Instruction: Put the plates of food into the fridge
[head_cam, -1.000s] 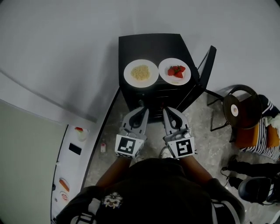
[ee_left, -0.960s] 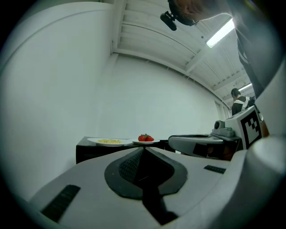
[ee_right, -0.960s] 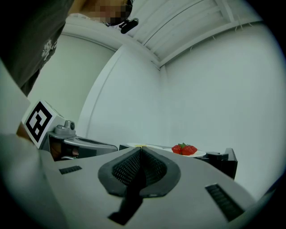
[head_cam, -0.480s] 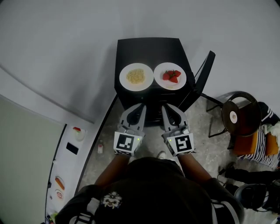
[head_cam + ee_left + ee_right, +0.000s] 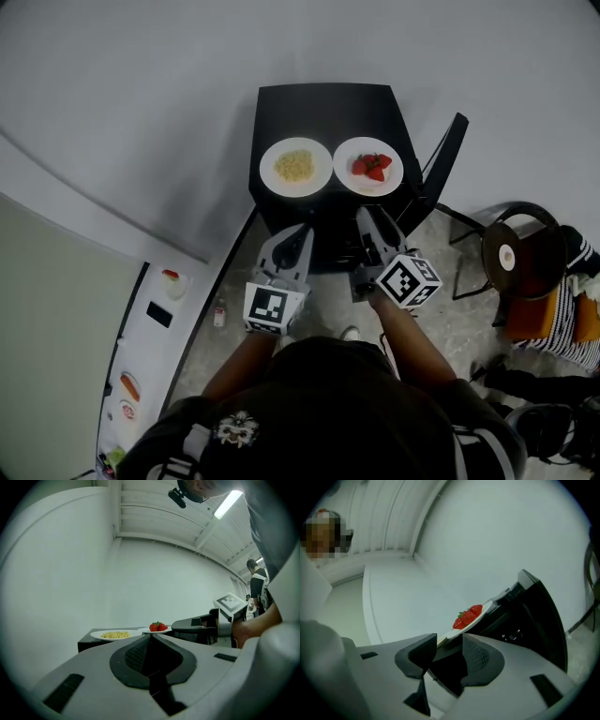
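A small black fridge [image 5: 319, 103] stands against the wall, its door [image 5: 441, 155] swung open to the right. On its top sit a white plate of yellow food [image 5: 295, 167] and a white plate of strawberries [image 5: 368, 166]. My left gripper [image 5: 300, 232] is shut and empty, level, just short of the fridge front. My right gripper [image 5: 368, 221] is rolled over on its side below the strawberry plate; its jaws have just been opening and hold nothing. The strawberry plate [image 5: 469, 616] shows just beyond the right gripper [image 5: 449, 646]. Both plates [image 5: 116, 634] [image 5: 157, 628] lie ahead of the left gripper [image 5: 151, 637].
A chair with a round brown seat [image 5: 514, 239] stands right of the fridge door, with striped cloth [image 5: 572, 272] behind it. A white counter [image 5: 155, 328] with small items runs along the left. A person [image 5: 258, 581] stands far off at the right.
The right gripper has rolled sideways, its marker cube now tilted, moved closer to the fridge and opened its jaws. The left gripper has stayed about where it was, still shut.
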